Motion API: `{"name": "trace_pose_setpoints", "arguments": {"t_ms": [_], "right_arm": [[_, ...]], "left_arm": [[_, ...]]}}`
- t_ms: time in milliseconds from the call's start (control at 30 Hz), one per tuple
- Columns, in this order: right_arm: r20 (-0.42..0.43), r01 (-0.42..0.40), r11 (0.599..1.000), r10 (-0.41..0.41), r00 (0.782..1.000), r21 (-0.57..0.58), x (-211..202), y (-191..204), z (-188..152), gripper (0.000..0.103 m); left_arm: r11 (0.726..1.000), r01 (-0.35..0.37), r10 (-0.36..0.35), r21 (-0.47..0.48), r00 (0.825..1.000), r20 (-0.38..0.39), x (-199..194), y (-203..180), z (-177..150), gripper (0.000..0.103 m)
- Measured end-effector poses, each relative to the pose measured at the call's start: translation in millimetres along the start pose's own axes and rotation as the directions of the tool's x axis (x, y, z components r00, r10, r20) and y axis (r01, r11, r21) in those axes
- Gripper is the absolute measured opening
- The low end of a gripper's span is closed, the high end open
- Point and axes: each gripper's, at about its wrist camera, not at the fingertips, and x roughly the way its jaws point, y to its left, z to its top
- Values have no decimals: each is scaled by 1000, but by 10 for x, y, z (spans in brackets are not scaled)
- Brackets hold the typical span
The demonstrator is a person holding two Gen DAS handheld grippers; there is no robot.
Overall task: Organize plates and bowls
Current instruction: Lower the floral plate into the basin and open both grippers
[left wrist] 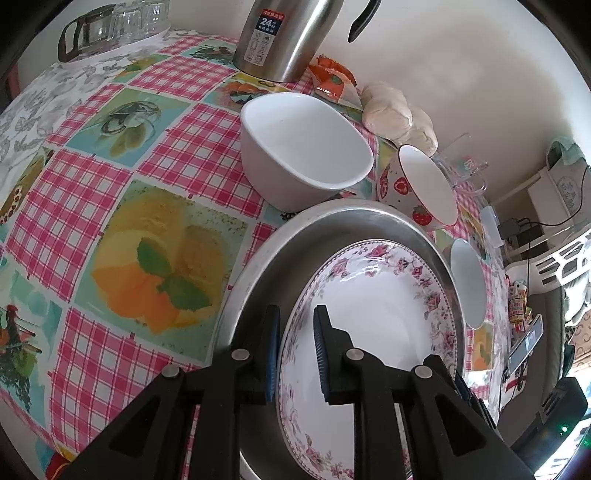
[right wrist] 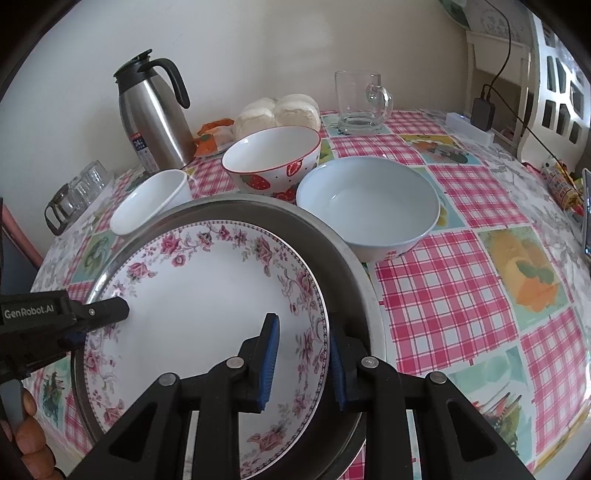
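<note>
Both hands are on the same piece here: the white plate with the pink floral rim [right wrist: 207,302] sits inside the broad round steel tray [right wrist: 332,251], and it is pinched from two sides. The left hand-held gripper [left wrist: 295,347] has its blue-padded jaws drawn narrow over the plate's near rim, one pad outside, one inside. The right hand-held gripper [right wrist: 303,365] straddles the opposite rim, its jaws closed in on the edge; from its own camera the pads look pressed against it.

My read: this is the plate step, either seating it flat in the tray or taking it up. The plate looks slightly tilted, right edge riding the tray's wall, so the next move calls for both hands to act evenly, with no twisting, or the glazed rim could slip from a pad.

Waiting just behind the tray are the white squarish bowl [right wrist: 151,208], the white bowl printed with red strawberries [right wrist: 271,162] and the wide pale-blue bowl [right wrist: 369,206], all upright and empty, close to the tray's far edge. They look like the next candidates for sorting.

The table [right wrist: 461,280] wears an oilcloth of pink gingham and fruit pictures. At the back, against a cream wall, are a stainless-steel vacuum jug with a black handle [right wrist: 155,122], a clear glass mug [right wrist: 360,103], pale round buns in a bag [right wrist: 277,112], and a glass pot with upturned glasses [left wrist: 110,29]. A white lattice chair back [right wrist: 554,88] and charger cables show at the right.
</note>
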Motion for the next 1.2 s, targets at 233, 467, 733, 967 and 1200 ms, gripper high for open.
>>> {"name": "trace_pose_setpoints", "arguments": {"t_ms": [233, 467, 733, 967, 1200], "right_arm": [[7, -26, 999, 25, 1000, 36, -27, -56, 12, 29], [79, -14, 998, 9, 997, 60, -170, -105, 52, 31], [123, -19, 998, 12, 992, 55, -259, -95, 81, 34], [147, 16, 999, -20, 989, 31, -285, -47, 78, 74], [145, 34, 999, -37, 989, 27, -246, -69, 67, 103]], "left_arm": [[999, -37, 37, 23, 999, -3, -1, -41, 11, 23], [997, -37, 32, 67, 997, 74, -199, -116, 38, 28], [989, -87, 71, 116, 988, 140, -325, -218, 33, 54], [984, -131, 114, 119, 983, 143, -305, -215, 49, 60], [971, -203, 179, 124, 968, 177, -310, -204, 34, 85]]}}
